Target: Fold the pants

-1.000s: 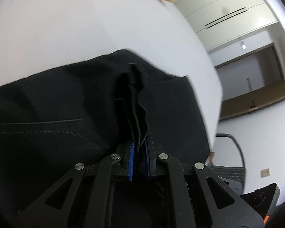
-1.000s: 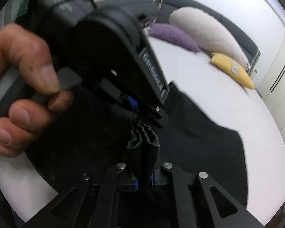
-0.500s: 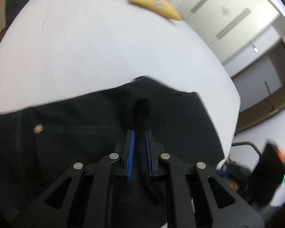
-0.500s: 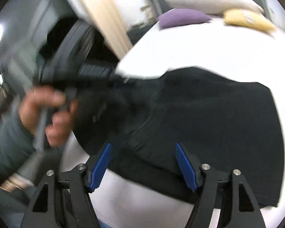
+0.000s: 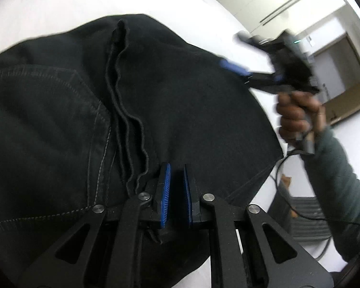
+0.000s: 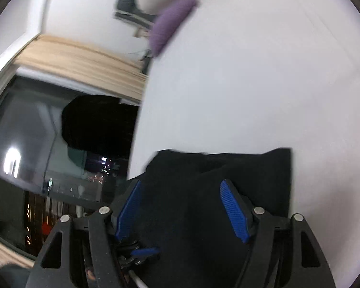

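Hovering over black pants (image 5: 192, 100), left tool (image 5: 176, 192) nearly closed — empty; right tool (image 6: 182, 212) spread, just narrowing

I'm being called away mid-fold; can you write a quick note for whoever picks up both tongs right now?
Left tongs: shut on a bunched edge of the black pants.
Right tongs: open above another part of the pants, gripping nothing; jaws just opened wide, then narrowed slightly.
Pants: lying on the white bed, apparently doubled over, layered edges rippling beside the left tongs.
Done: probably one fold.
Left: regrip with the right tongs, finish folding, flatten.
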Motion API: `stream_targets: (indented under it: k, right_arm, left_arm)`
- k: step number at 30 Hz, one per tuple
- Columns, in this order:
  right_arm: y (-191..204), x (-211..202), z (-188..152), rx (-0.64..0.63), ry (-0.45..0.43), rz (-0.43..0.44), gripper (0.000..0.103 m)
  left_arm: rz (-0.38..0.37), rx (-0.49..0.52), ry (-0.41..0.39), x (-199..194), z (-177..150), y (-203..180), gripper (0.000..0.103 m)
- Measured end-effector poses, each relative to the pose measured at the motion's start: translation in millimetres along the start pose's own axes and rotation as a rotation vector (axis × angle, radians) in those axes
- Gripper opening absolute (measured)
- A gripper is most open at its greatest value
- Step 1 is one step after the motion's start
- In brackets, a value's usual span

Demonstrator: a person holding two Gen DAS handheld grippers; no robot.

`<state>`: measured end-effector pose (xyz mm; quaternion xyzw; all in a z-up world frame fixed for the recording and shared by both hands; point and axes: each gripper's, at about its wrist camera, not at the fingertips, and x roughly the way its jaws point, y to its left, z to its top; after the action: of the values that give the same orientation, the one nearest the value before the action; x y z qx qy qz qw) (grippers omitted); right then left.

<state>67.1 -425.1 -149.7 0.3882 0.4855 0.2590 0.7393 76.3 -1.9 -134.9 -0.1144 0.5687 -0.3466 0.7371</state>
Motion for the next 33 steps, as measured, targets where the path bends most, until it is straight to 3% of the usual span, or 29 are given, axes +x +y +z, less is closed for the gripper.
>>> stream_targets:
  k: [2, 4, 6, 11, 15, 18, 19, 22, 24, 26, 28, 29, 30, 33]
  right_arm:
    - [-10.1, 7.8, -9.6, 0.023, 0.023, -0.009, 0.053]
    - [-11.5, -5.2, -21.7, 0.009, 0.026, 0.025, 0.053]
    - [-8.6, -12.8, -38.7, -0.013, 0.049, 0.027, 0.054]
    - [3.1, -31.7, -105.7, -0.087, 0.114, 0.056, 0.054]
    - [12.2, -46.4, -159.5, -0.143, 0.096, 0.023, 0.054]
    - [27.2, -60.1, -180.1, -0.154, 0.073, -0.051, 0.054]
    - [36.8, -59.6, -179.8, -0.161, 0.061, -0.057, 0.056]
    - [70.3, -72.0, -171.6, -0.215, -0.057, 0.066, 0.057]
    - [75.9, -68.4, -159.8, -0.216, -0.111, 0.104, 0.078]
    - [63.5, -51.8, -148.3, -0.161, -0.119, 0.091, 0.083]
    - [31.4, -23.1, -141.3, -0.039, -0.066, -0.025, 0.078]
    - [21.8, -15.0, -142.4, -0.025, -0.054, -0.111, 0.056]
    - [23.2, -17.0, -145.4, -0.056, -0.082, -0.169, 0.053]
    - [31.4, -30.9, -147.7, -0.039, -0.111, -0.135, 0.062]
  left_arm:
    - [-0.010, -0.014, 0.008, -0.1, 0.8, 4.6, 0.010]
    - [-0.006, -0.007, 0.008, -9.2, 8.7, 24.1, 0.010]
    - [-0.008, -0.006, 0.005, -6.3, 18.6, 16.7, 0.010]
    - [-0.027, -0.014, -0.006, -8.6, 11.5, 23.5, 0.010]
    - [-0.026, -0.004, -0.020, -3.6, -0.8, 21.6, 0.010]
    - [-0.028, 0.013, -0.041, -11.9, -6.7, 19.0, 0.010]
    - [-0.027, 0.019, -0.049, -15.5, -7.6, 18.0, 0.010]
    - [-0.024, 0.029, -0.073, -20.5, -13.1, 16.1, 0.010]
    - [-0.010, 0.029, -0.086, -26.8, -16.4, 13.3, 0.011]
    - [0.030, 0.024, -0.112, -41.0, -19.8, 9.0, 0.011]
    - [0.070, 0.024, -0.194, -72.2, -28.6, 2.9, 0.011]
    - [0.068, 0.023, -0.228, -86.6, -32.9, 1.9, 0.011]
    - [0.071, 0.011, -0.273, -107.7, -40.5, 3.4, 0.011]
    - [0.078, -0.068, -0.375, -152.4, -68.0, 21.3, 0.011]
